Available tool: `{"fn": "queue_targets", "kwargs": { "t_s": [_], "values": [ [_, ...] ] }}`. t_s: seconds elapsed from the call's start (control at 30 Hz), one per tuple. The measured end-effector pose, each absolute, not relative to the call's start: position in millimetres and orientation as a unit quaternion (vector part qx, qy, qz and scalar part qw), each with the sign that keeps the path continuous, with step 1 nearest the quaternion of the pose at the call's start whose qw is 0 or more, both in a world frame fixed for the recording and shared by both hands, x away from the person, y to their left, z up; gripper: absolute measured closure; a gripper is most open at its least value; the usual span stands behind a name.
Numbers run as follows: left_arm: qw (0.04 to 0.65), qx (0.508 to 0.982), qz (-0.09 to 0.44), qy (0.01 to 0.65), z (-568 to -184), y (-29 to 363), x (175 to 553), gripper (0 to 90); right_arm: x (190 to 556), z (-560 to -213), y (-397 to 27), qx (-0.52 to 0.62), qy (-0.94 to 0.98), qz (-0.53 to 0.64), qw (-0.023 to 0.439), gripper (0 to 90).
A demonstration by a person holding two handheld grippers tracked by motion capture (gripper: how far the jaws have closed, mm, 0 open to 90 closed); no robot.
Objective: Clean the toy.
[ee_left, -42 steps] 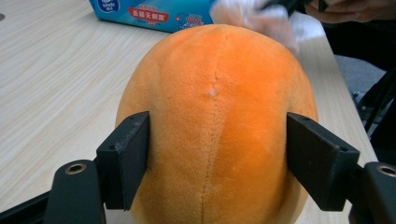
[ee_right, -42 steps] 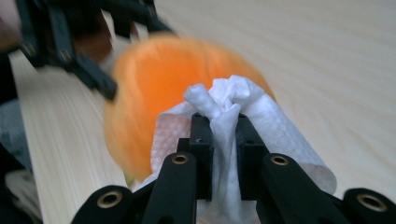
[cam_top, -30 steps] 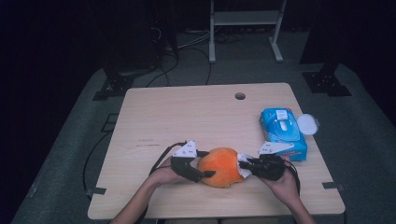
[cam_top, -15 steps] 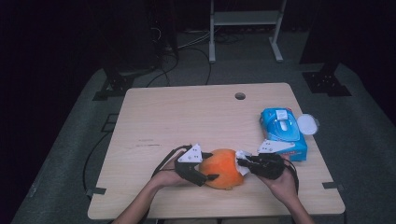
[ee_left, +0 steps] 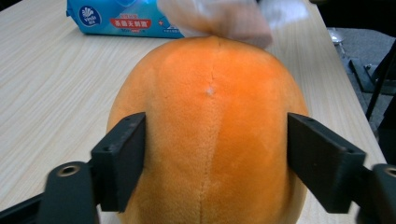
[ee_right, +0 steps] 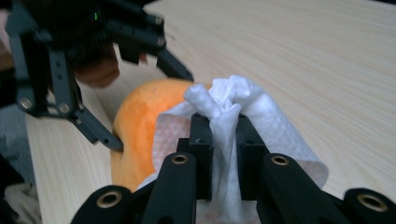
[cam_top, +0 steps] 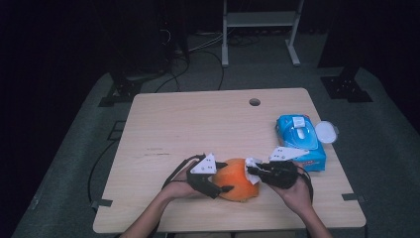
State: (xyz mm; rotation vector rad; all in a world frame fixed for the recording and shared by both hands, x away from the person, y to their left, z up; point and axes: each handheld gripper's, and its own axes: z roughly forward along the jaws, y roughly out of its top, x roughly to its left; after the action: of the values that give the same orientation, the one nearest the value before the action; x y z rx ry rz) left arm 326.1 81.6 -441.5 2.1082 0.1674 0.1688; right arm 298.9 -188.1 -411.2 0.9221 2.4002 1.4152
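Where the dark room gives way to grey floor with black cables and a white metal stand, a pale wood-grain table [cam_top: 198, 124] stands with a small round hole [cam_top: 254, 102] near its far edge. Near the right edge lies a glossy blue pack of wipes [cam_top: 300, 140], a round white lid [cam_top: 326, 132] just beside it. Close to the near edge, about midway along it, sits a round orange plush toy [cam_top: 236, 178], fuzzy, with a stitched seam running down it. Compared with a second ago the plush has hardly shifted on the table and both hands sit almost where they were. The left gripper [cam_top: 219, 181] has its jaws either side of the plush's left end; they have just been opening, and in the left gripper view the left pad lies against the fuzz while the right one stands just clear. The right gripper [cam_top: 253, 169] is clamped tight on a crumpled white wipe [ee_right: 224, 116], thin and dimpled, which is bunched between the jaws and lies against the plush's right side.
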Motion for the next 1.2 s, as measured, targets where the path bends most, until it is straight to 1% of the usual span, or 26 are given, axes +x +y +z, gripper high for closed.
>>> {"fn": "queue_targets", "kwargs": {
  "t_s": [0.07,0.17,0.27,0.3,0.33,0.37,0.4,0.47,0.57,0.6,0.67,0.73,0.77,0.8,0.87,0.93,1.03,1.1,1.2],
  "values": [
    [0.501,0.86,0.049,0.08,-438.0,85.9,329.1,16.9,299.9,-418.2,-183.9,0.306,0.826,0.462,0.101,80.0],
    [0.504,0.854,0.036,0.124,-436.2,95.3,337.1,8.8,298.7,-424.1,-189.5,0.312,0.831,0.451,0.098,80.1],
    [0.496,0.858,0.012,0.137,-444.3,96.0,341.2,7.6,296.3,-423.7,-199.9,0.324,0.823,0.458,0.091,80.0],
    [0.493,0.861,0.005,0.129,-446.7,93.7,340.8,8.7,295.8,-422.4,-200.5,0.326,0.822,0.458,0.09,80.0],
    [0.492,0.863,0.001,0.118,-447.8,91.5,339.0,13.3,294.8,-419.6,-199.1,0.324,0.822,0.459,0.096,80.0],
    [0.493,0.864,0.006,0.108,-447.0,90.2,337.1,16.4,293.6,-415.4,-196.6,0.322,0.82,0.462,0.103,80.0],
    [0.494,0.863,0.013,0.104,-444.8,89.1,335.4,22.2,292.1,-410.7,-193.0,0.316,0.818,0.47,0.104,80.0],
    [0.489,0.866,0.021,0.099,-439.8,87.3,332.8,27.4,290.2,-403.7,-182.9,0.297,0.819,0.48,0.109,79.9],
    [0.487,0.867,0.022,0.099,-441.2,89.5,332.2,28.2,289.9,-405.6,-172.7,0.283,0.828,0.47,0.114,79.9],
    [0.491,0.865,0.019,0.101,-442.7,90.5,332.9,26.7,290.7,-407.6,-174.0,0.286,0.828,0.47,0.108,79.9],
    [0.5,0.859,0.007,0.11,-443.8,90.6,335.3,17.5,293.0,-412.8,-180.7,0.295,0.826,0.468,0.104,80.0],
    [0.499,0.859,0.011,0.113,-446.6,87.1,335.3,8.8,294.5,-415.5,-187.8,0.308,0.82,0.471,0.101,80.0],
    [0.494,0.863,0.007,0.107,-448.9,84.7,334.6,8.8,294.9,-415.4,-190.6,0.312,0.818,0.472,0.1,80.0],
    [0.491,0.865,0.014,0.102,-450.6,82.6,332.6,9.5,295.0,-414.7,-191.8,0.313,0.817,0.473,0.102,80.0],
    [0.482,0.871,0.026,0.095,-448.4,81.9,330.5,19.2,293.2,-412.2,-190.0,0.313,0.817,0.473,0.105,80.0],
    [0.483,0.869,0.033,0.099,-443.4,82.6,328.8,26.4,288.2,-406.3,-184.6,0.301,0.817,0.477,0.118,79.9],
    [0.486,0.868,0.04,0.097,-438.1,80.4,326.6,30.3,281.8,-396.5,-177.9,0.277,0.815,0.496,0.114,79.9],
    [0.487,0.867,0.048,0.096,-434.1,79.5,325.9,31.0,278.7,-392.5,-173.7,0.263,0.822,0.49,0.123,79.8],
    [0.499,0.859,0.05,0.102,-428.3,81.0,325.0,31.9,280.5,-392.3,-181.2,0.276,0.818,0.49,0.122,79.8]
  ]
}}
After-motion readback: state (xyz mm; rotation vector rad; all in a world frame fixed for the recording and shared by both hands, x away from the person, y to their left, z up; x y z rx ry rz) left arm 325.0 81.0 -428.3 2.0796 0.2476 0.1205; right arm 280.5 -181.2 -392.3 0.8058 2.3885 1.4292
